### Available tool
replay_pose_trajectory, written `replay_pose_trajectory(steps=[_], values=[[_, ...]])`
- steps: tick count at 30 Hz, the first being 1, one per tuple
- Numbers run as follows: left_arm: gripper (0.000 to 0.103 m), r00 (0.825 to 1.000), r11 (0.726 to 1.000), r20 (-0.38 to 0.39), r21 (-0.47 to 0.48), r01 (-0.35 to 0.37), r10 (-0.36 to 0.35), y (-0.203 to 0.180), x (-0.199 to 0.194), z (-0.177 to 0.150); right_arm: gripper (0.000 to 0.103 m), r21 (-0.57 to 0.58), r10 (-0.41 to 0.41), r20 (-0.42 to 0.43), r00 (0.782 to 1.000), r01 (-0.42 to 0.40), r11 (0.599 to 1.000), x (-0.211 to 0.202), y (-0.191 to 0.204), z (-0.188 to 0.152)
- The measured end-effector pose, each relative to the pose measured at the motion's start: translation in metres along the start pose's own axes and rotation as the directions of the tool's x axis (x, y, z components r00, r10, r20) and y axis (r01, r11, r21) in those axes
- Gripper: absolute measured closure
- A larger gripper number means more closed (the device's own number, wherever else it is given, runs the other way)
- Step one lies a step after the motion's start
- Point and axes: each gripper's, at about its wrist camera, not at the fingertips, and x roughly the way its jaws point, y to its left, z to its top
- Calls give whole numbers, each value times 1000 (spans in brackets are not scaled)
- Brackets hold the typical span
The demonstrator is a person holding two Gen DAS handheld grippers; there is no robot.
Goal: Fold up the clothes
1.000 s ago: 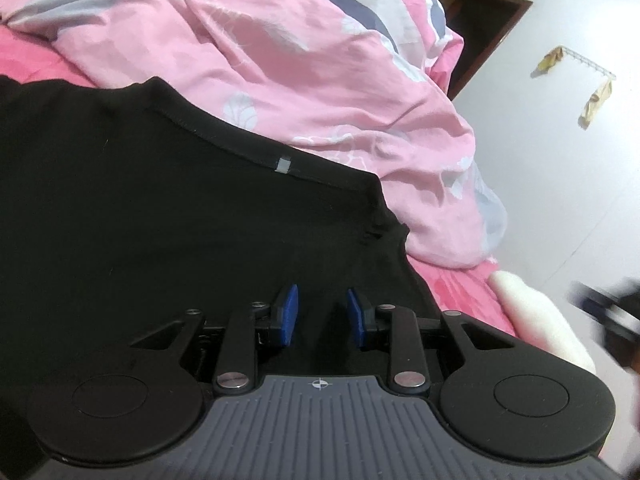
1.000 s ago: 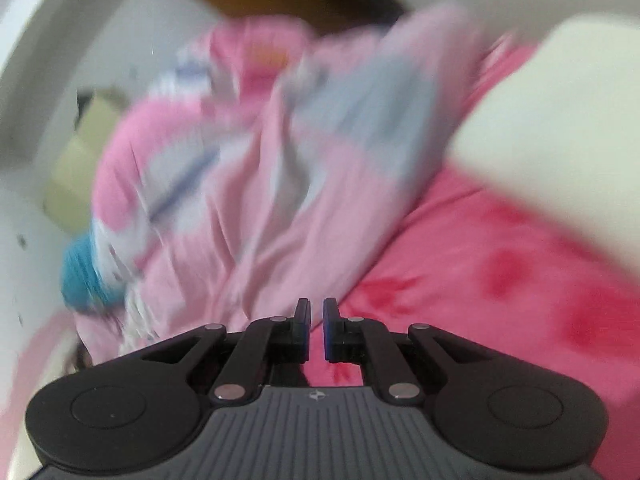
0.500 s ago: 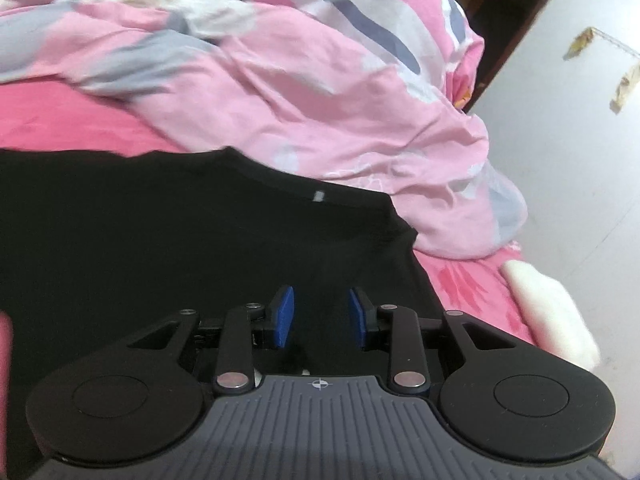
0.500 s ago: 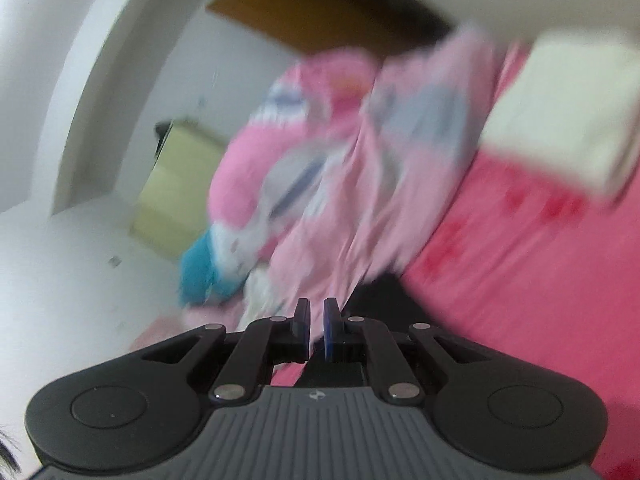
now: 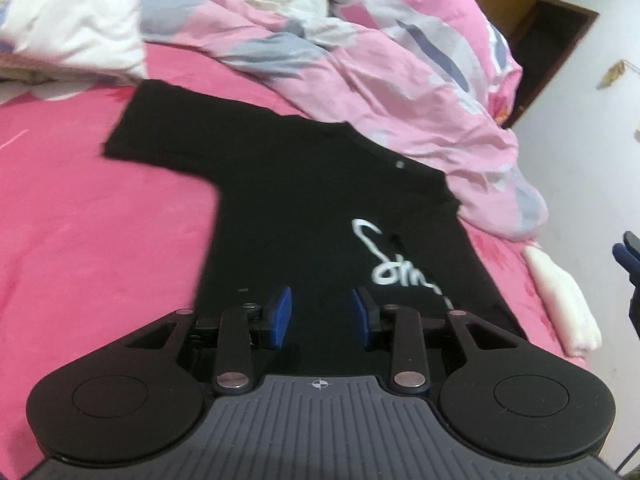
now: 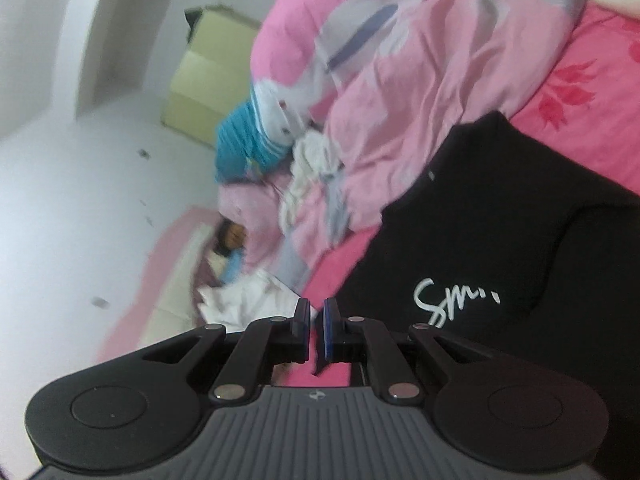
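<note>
So far | shirt [image 5: 304, 208] on bed [image 5: 100, 220], one side folded in, sleeve at 10 o'clock still out | left tongs [image 5: 322, 316] narrowly apart, empty | right tongs [image 6: 316, 328] nearly closed, empty | remaining: other sleeve, lengthwise folds

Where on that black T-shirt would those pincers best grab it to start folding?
Probably the outstretched sleeve of the black T-shirt, pinched at its free hem, coming in from the open pink sheet side. That sleeve lies flat and clear, so its edge can be lifted and swung across the chest. The opposite shoulder is crowded by the rumpled pink duvet, leaving less room there.
</note>
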Motion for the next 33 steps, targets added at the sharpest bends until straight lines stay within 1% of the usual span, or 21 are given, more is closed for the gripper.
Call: replay_pose_trajectory(steps=[3, 5, 7, 9, 10, 12, 14, 15, 17, 19, 22, 26, 29, 33], values=[[70, 1000, 1000, 9, -26, -3, 3, 15, -3, 5, 96, -51, -58, -21, 998, 57, 997, 22, 14, -6], [70, 1000, 1000, 24, -13, -18, 18, 22, -3, 12, 96, -90, -97, -33, 995, 94, 992, 41, 25, -9], [70, 997, 999, 53, 16, -49, 48, 29, -4, 19, 96, -150, -148, -45, 988, 140, 979, 61, 37, -13], [69, 992, 995, 86, 12, -97, 96, 40, -2, 25, 94, -221, -200, -59, 978, 183, 958, 83, 49, -17], [68, 987, 992, 102, 6, -123, 122, 46, 0, 27, 92, -258, -219, -72, 973, 194, 946, 95, 56, -20], [68, 975, 985, 134, -8, -175, 174, 58, 3, 33, 78, -326, -246, -98, 964, 203, 923, 120, 70, -26], [67, 959, 973, 165, -40, -229, 232, 70, 7, 38, 73, -405, -261, -123, 958, 191, 894, 147, 87, -32], [67, 948, 965, 179, -59, -256, 262, 75, 9, 40, 73, -443, -265, -136, 955, 181, 878, 160, 96, -36], [66, 932, 952, 199, -106, -287, 303, 87, 14, 46, 70, -512, -276, -165, 947, 157, 845, 189, 114, -45], [65, 925, 944, 205, -150, -294, 320, 97, 20, 54, 67, -571, -292, -192, 937, 136, 810, 219, 130, -53], [65, 921, 939, 212, -190, -288, 326, 107, 31, 65, 64, -648, -320, -221, 921, 107, 754, 267, 149, -64], [65, 926, 947, 222, -181, -267, 304, 115, 44, 71, 64, -717, -368, -253, 895, 82, 693, 327, 159, -79], [65, 930, 955, 233, -159, -252, 284, 121, 50, 70, 64, -747, -394, -275, 877, 63, 661, 364, 163, -90], [66, 935, 962, 251, -179, -208, 249, 128, 49, 66, 64, -787, -429, -280, 859, 50, 614, 410, 166, -106]])
